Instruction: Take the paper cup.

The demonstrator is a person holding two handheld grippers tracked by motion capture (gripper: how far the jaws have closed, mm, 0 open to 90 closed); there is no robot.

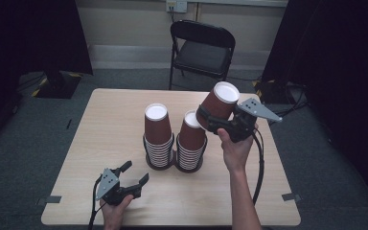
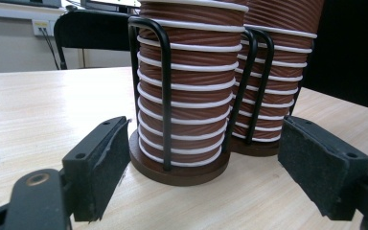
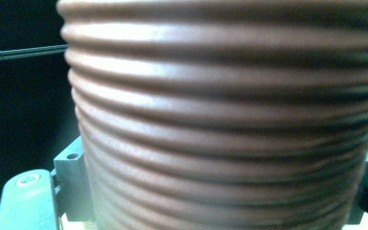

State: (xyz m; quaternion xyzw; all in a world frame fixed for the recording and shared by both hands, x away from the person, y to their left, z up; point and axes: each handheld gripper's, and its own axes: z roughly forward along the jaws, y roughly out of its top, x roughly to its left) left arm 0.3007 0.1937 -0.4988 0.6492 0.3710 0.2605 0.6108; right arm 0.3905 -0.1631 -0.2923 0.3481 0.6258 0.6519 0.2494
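Note:
Two stacks of upside-down brown ribbed paper cups stand in black wire holders mid-table: the left stack (image 1: 158,136) (image 2: 186,91) and the right stack (image 1: 191,141) (image 2: 278,72). My right gripper (image 1: 210,120) is shut on a single brown cup (image 1: 218,103) (image 3: 225,120), held tilted in the air just above and right of the right stack. My left gripper (image 1: 135,175) (image 2: 206,167) stands open low over the table's front, its jaws pointing at the base of the left stack without touching it.
The light wood table (image 1: 105,124) has bare room on its left side and along the front edge. A black folding chair (image 1: 202,48) stands behind the far edge. Dark curtains hang at both sides.

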